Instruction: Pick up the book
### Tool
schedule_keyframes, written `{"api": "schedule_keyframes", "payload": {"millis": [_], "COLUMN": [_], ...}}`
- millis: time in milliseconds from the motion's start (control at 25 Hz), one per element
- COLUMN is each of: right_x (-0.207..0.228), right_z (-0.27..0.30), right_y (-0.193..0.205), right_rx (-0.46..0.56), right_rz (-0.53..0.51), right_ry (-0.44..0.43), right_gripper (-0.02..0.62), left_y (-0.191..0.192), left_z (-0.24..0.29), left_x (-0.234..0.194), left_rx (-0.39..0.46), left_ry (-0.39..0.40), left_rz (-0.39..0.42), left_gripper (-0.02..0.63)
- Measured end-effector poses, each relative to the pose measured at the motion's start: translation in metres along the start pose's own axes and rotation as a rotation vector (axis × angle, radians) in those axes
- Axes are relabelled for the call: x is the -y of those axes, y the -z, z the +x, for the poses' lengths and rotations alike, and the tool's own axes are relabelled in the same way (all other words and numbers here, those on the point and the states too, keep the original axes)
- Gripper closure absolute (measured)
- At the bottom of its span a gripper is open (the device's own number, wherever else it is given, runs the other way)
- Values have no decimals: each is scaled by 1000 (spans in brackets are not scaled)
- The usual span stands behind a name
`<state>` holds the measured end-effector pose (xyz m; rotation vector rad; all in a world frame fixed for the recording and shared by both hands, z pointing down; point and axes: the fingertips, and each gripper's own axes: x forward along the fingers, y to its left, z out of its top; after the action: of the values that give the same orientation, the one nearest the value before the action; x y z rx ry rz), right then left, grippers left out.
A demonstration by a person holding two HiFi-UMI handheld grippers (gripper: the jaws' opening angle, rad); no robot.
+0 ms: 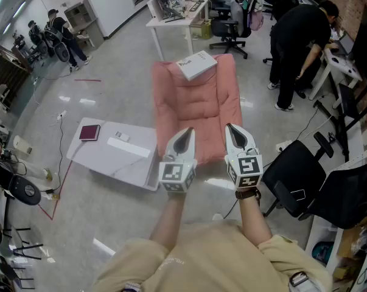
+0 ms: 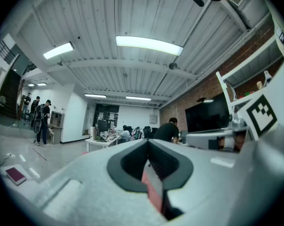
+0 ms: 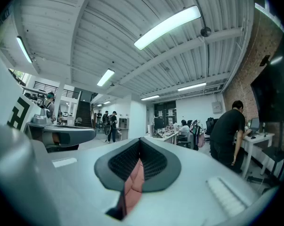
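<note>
A white book [image 1: 196, 64] lies at the far top of a pink cushioned lounge chair [image 1: 195, 105]. A maroon book [image 1: 89, 132] rests on the low white table [image 1: 119, 166] to the left; in the left gripper view the maroon book [image 2: 15, 174] shows at lower left. Both grippers are held level side by side over the chair's near end, well short of either book. My left gripper [image 1: 188, 131] is shut and empty, and so is my right gripper [image 1: 230, 128]. In their own views the left gripper [image 2: 148, 142] and right gripper [image 3: 140, 141] show closed jaws, with pink cushion behind the gap.
A flat white object [image 1: 128, 146] also lies on the low table. Black office chairs [image 1: 300, 176] stand close on the right. A person in black [image 1: 297, 38] bends over a desk at the back right. A white desk [image 1: 171, 20] and more people stand farther back.
</note>
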<state>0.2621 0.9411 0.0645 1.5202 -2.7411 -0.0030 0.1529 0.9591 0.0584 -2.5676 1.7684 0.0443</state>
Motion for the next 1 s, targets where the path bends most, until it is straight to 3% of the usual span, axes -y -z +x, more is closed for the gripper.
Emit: {"api": "schedule_keyframes", "payload": {"millis": [200, 400, 520, 800, 1000], "right_x": [5, 9, 2, -14, -6], "right_z": [6, 16, 31, 98, 169], "right_y": [-9, 20, 31, 50, 37], "right_rx": [4, -55, -71, -114, -108], "right_rz": [42, 130, 129, 105, 88], "right_ry": [1, -4, -42, -75, -44], "right_gripper": [591, 591, 591, 591, 591], "left_y": [-5, 20, 28, 41, 41], "left_z": [3, -1, 1, 42, 99], "left_x": [0, -1, -17, -81, -136], "left_rx": [-16, -58, -65, -51, -68], "left_ry": [13, -11, -36, -17, 31], "left_rz": [-66, -83, -109, -140, -123], "left_gripper": [603, 603, 604, 604, 603]}}
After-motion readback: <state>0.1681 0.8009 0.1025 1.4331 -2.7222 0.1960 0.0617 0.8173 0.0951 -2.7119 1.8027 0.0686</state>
